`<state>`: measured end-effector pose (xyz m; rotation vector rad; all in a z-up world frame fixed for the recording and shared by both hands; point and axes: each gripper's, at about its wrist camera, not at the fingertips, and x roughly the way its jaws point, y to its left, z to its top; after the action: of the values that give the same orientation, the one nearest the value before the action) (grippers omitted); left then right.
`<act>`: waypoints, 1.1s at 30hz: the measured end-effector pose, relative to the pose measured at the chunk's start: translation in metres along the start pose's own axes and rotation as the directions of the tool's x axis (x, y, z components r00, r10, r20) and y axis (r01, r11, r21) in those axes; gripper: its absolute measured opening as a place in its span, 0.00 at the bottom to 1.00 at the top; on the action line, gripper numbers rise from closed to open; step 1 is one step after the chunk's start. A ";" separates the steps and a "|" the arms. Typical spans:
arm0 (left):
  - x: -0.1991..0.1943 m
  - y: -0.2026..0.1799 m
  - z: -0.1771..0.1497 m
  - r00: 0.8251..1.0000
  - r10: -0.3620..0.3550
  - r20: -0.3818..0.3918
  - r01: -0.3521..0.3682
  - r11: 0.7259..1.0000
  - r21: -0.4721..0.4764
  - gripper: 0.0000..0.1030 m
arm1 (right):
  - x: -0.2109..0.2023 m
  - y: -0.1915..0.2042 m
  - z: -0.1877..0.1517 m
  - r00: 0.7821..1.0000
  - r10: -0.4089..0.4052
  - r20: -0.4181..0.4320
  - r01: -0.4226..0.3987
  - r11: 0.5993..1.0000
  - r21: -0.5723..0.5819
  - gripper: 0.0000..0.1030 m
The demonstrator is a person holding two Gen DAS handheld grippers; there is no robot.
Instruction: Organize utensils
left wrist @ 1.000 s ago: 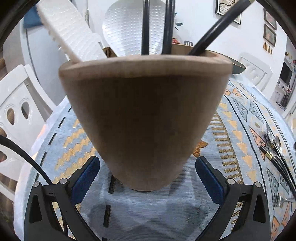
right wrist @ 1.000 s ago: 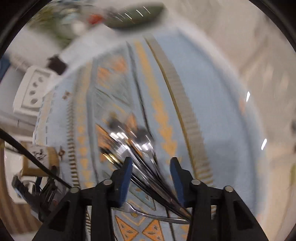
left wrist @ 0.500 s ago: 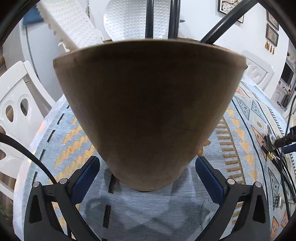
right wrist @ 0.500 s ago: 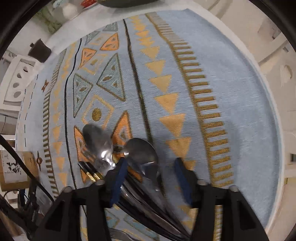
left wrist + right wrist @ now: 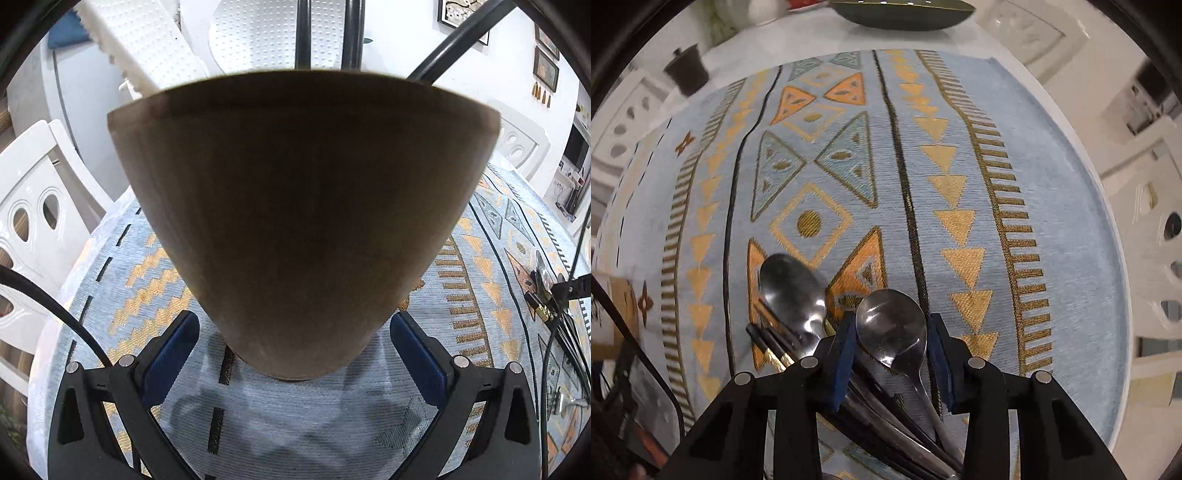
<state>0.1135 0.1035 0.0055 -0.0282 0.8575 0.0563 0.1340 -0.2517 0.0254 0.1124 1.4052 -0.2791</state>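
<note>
Picking up: right tool point(image 5: 891, 349), jaws just closing, straddles a spoon point(image 5: 892, 325) without pressing it. Next, pinch and lift toward the wooden holder point(image 5: 303, 221) between the open left tool point(image 5: 295, 354).

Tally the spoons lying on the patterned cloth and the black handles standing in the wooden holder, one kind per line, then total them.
Spoons on the patterned cloth: 2
Black handles rising from the wooden holder: 3
Total: 5
</note>
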 end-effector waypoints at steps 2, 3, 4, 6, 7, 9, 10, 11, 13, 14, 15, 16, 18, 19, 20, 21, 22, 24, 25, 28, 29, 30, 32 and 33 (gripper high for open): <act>0.001 0.001 0.000 1.000 0.000 -0.002 0.000 1.000 -0.001 1.00 | -0.005 -0.005 -0.003 1.000 0.028 0.002 -0.028 0.999 0.023 0.36; 0.001 0.001 0.000 1.000 0.000 -0.001 0.000 1.000 -0.001 1.00 | -0.008 -0.011 -0.004 0.999 0.047 0.007 -0.047 0.998 0.046 0.36; 0.001 0.001 0.001 1.000 0.000 0.000 0.000 1.000 -0.001 1.00 | -0.015 -0.022 -0.005 0.998 0.066 0.013 -0.067 0.995 0.068 0.36; 0.001 0.002 0.001 1.000 -0.001 0.002 0.001 1.000 -0.001 1.00 | -0.026 -0.042 -0.004 0.988 0.148 0.045 -0.153 0.979 0.135 0.36; 0.001 0.002 0.001 1.000 -0.001 0.001 0.001 1.000 -0.002 1.00 | -0.030 -0.052 -0.005 0.978 0.197 0.067 -0.206 0.964 0.167 0.36; 0.001 0.003 0.001 1.000 -0.001 0.000 0.001 1.000 -0.003 1.00 | -0.041 -0.072 -0.007 0.951 0.284 0.121 -0.305 0.924 0.230 0.36; 0.002 0.003 0.001 1.000 -0.001 -0.001 0.001 1.000 -0.003 1.00 | -0.044 -0.076 -0.006 0.945 0.299 0.134 -0.324 0.914 0.244 0.36; 0.002 0.003 0.001 1.000 -0.002 -0.002 0.002 1.000 -0.002 1.00 | -0.049 -0.084 -0.006 0.936 0.318 0.151 -0.348 0.898 0.268 0.36; 0.002 0.003 0.001 1.000 -0.004 -0.002 0.004 1.000 -0.001 1.00 | -0.053 -0.094 -0.007 0.931 0.328 0.163 -0.363 0.884 0.294 0.36; 0.002 0.004 0.001 1.000 -0.005 -0.003 0.005 1.000 -0.001 1.00 | -0.053 -0.099 -0.008 0.926 0.336 0.169 -0.374 0.874 0.310 0.36; 0.002 0.004 0.001 1.000 -0.006 -0.004 0.006 1.000 -0.002 1.00 | -0.054 -0.104 -0.009 0.922 0.346 0.177 -0.386 0.863 0.326 0.36; 0.003 0.004 0.001 1.000 -0.007 -0.004 0.007 1.000 -0.003 1.00 | -0.056 -0.107 -0.008 0.919 0.350 0.181 -0.393 0.857 0.335 0.36; 0.003 0.005 0.001 1.000 -0.007 -0.007 0.007 1.000 -0.004 1.00 | -0.060 -0.109 -0.012 0.913 0.357 0.198 -0.406 0.845 0.349 0.36; 0.004 0.005 0.002 1.000 -0.006 -0.010 0.006 1.000 -0.003 1.00 | -0.064 -0.110 -0.014 0.910 0.358 0.210 -0.412 0.841 0.351 0.36; 0.004 0.005 0.002 1.000 -0.004 -0.014 0.004 1.000 -0.003 1.00 | -0.070 -0.118 -0.021 0.907 0.359 0.218 -0.416 0.840 0.348 0.36; 0.005 0.005 0.003 1.000 -0.002 -0.017 0.002 1.000 -0.002 1.00 | -0.072 -0.117 -0.025 0.905 0.361 0.226 -0.421 0.841 0.341 0.36; 0.006 0.005 0.003 1.000 -0.001 -0.020 0.001 1.000 -0.002 1.00 | -0.078 -0.116 -0.027 0.901 0.363 0.237 -0.426 0.844 0.326 0.36; 0.007 0.006 0.004 1.000 0.001 -0.021 -0.001 1.000 -0.003 1.00 | -0.082 -0.115 -0.027 0.896 0.365 0.254 -0.433 0.847 0.309 0.36; 0.007 0.006 0.004 1.000 0.001 -0.021 -0.001 1.000 -0.003 1.00 | -0.086 -0.115 -0.029 0.890 0.373 0.263 -0.443 0.845 0.300 0.36; 0.007 0.006 0.005 1.000 0.001 -0.020 -0.001 1.000 -0.003 1.00 | -0.097 -0.110 -0.035 0.867 0.399 0.298 -0.478 0.836 0.271 0.36; 0.007 0.006 0.005 1.000 0.001 -0.020 -0.001 1.000 -0.003 1.00 | -0.104 -0.108 -0.038 0.861 0.403 0.311 -0.484 0.837 0.255 0.36; 0.007 0.006 0.005 1.000 0.001 -0.021 -0.001 1.000 -0.002 1.00 | -0.108 -0.108 -0.040 0.858 0.402 0.319 -0.485 0.839 0.246 0.36; 0.007 0.007 0.005 1.000 0.002 -0.022 -0.002 1.000 -0.001 1.00 | -0.119 -0.104 -0.043 0.850 0.402 0.339 -0.488 0.844 0.222 0.36; 0.008 0.007 0.006 1.000 0.002 -0.022 -0.002 1.000 0.000 1.00 | -0.123 -0.103 -0.044 0.845 0.405 0.348 -0.492 0.844 0.213 0.36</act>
<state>0.1225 0.1109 0.0033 -0.0275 0.8793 0.0580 0.0485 -0.3245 0.1476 0.6238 0.9955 -0.0989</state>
